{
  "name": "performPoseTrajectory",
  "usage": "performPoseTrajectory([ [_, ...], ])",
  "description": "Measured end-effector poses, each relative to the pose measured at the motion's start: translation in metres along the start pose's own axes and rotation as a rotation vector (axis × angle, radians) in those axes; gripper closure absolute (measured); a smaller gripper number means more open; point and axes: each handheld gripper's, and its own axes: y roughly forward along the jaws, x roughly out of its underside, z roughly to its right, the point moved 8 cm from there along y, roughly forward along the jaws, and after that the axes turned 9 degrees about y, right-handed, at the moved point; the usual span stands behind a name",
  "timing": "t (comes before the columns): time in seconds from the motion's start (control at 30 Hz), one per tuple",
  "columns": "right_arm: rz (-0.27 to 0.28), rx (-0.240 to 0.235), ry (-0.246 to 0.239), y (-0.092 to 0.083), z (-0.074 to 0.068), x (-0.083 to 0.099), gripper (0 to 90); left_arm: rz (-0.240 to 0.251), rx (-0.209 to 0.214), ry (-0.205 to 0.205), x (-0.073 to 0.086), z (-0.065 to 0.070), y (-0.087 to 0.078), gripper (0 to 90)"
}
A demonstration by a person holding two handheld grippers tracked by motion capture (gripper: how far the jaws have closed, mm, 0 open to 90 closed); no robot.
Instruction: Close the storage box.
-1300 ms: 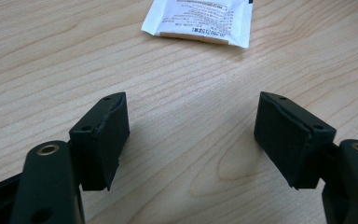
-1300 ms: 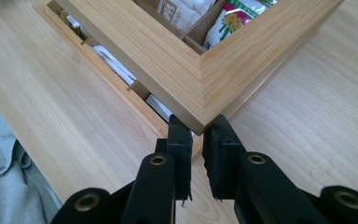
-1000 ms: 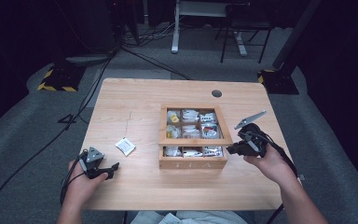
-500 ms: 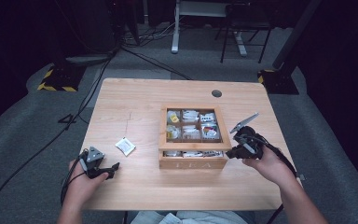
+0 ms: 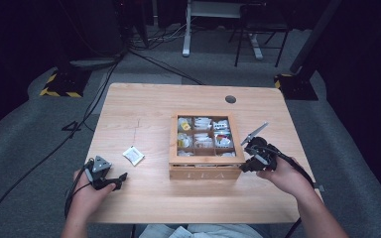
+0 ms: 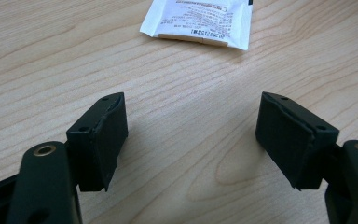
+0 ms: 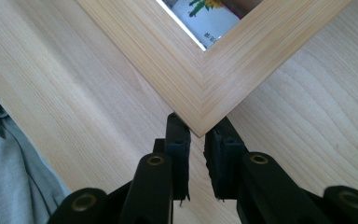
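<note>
At the right front corner of the tea box (image 5: 206, 172) the right gripper (image 5: 248, 166) sits with its jaws nearly together, straddling the corner of the box's wooden lid frame (image 7: 200, 100). Right gripper view has the corner tip going in between the two pads; whether they actually pinch it I cannot tell, looks more like light contact than a firm clamp

Handling guess: box is bamboo-like wood, stiff, moderately heavy for its size, smooth finish so pads could slip off a mitred corner. Lid has a clear window, so avoid pressing the pane; take the frame edge rather than the point of the corner, better bite there

Contents: six compartments, each with paper tea sachets, light and floppy, loosely stacked. Exact count not readable

Loose sachet (image 5: 133, 154) lies flat on the table (image 5: 144, 106) left of the box, well apart from it, just ahead of the left gripper (image 5: 121, 179). Left gripper's jaws stand wide apart, nothing between them, resting low over bare wood

Sachet is thin and flat, likely needs a pinch at an edge
</note>
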Motion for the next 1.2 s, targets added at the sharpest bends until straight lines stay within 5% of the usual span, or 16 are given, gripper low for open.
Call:
performPoseTrajectory([
  [0.6, -0.071, 0.024, -0.014, 0.008, 0.001, 0.005, 75.9, 0.001, -0.005, -0.001, 0.0, 0.001, 0.0, 26.1],
  [0.77, -0.073, 0.019, -0.014, 0.004, 0.0, 0.006, 62.6, 0.001, -0.004, 0.0, 0.0, 0.001, 0.0, 26.1],
  [0.93, 0.021, -0.047, -0.009, -0.01, 0.006, 0.0, 55.5, 0.003, -0.005, -0.002, 0.0, 0.001, 0.0, 26.1],
  [0.97, 0.092, -0.071, -0.011, -0.016, 0.01, -0.005, 51.0, 0.004, -0.005, -0.001, 0.0, 0.001, 0.0, 26.1],
  [1.07, 0.209, -0.045, 0.008, -0.024, 0.027, -0.012, 49.3, 0.004, -0.005, -0.001, 0.0, 0.001, 0.0, 26.1],
  [1.2, 0.283, -0.024, 0.048, -0.027, 0.046, -0.015, 47.5, 0.005, -0.002, 0.001, -0.001, 0.0, 0.001, 26.1],
])
